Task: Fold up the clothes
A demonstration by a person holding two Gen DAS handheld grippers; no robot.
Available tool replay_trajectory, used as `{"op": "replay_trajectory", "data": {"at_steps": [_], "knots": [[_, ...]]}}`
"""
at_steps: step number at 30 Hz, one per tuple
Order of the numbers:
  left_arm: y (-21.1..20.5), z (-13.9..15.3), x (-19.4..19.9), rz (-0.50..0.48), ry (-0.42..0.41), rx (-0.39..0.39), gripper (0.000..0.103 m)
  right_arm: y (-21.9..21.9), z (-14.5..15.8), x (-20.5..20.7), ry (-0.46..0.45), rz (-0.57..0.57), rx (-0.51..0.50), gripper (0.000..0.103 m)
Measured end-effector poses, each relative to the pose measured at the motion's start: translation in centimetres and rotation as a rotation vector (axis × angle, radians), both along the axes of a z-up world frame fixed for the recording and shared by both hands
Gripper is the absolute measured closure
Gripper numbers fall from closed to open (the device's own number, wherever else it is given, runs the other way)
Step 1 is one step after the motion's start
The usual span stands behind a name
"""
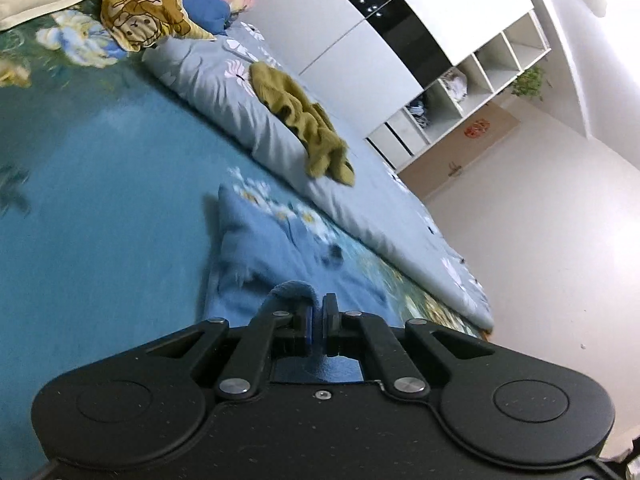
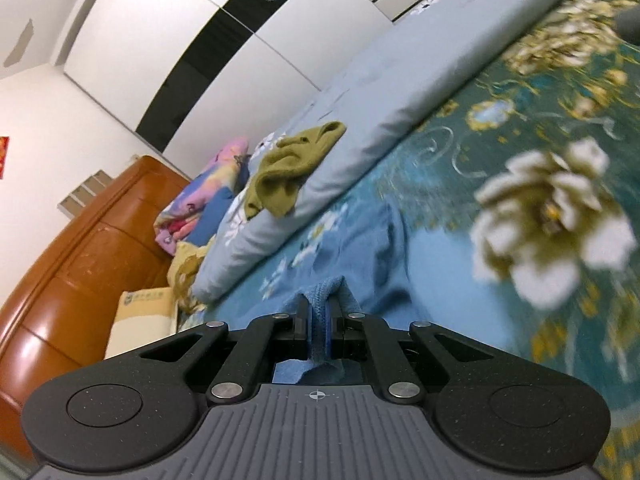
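Observation:
A blue garment (image 1: 264,248) with white flower print lies spread on the teal floral bedsheet (image 1: 100,184). My left gripper (image 1: 318,312) is shut on a bunched edge of it. In the right wrist view the same blue garment (image 2: 368,248) stretches ahead, and my right gripper (image 2: 319,320) is shut on another fold of its edge. An olive-green garment (image 1: 304,124) lies crumpled on the folded grey quilt (image 1: 224,92); it also shows in the right wrist view (image 2: 292,164).
A cartoon-print pillow (image 1: 144,12) and coloured bedding (image 2: 200,196) sit at the head of the bed by the wooden headboard (image 2: 80,240). A white wardrobe (image 1: 360,40) with open shelves (image 1: 460,92) stands beyond the quilt.

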State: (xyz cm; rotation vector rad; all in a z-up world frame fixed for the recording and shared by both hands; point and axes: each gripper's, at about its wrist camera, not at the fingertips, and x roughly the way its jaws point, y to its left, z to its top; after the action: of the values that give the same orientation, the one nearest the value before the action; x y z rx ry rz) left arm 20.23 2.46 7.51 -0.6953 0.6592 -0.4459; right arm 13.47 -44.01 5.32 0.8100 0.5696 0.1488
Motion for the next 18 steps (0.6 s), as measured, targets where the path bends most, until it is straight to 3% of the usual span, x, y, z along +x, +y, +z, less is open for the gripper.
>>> {"op": "replay_trajectory", "data": {"at_steps": [12, 18], "knots": [[-3.3, -2.2, 13.8, 0.051, 0.037, 0.096, 0.101, -1.8, -3.2, 14.3, 0.106, 0.004, -0.021, 0.099], [-4.7, -4.6, 17.8, 0.084, 0.098, 0.159, 0.100, -2.0, -6.0, 19.0, 0.193, 0.006, -0.049, 0.098]]}}
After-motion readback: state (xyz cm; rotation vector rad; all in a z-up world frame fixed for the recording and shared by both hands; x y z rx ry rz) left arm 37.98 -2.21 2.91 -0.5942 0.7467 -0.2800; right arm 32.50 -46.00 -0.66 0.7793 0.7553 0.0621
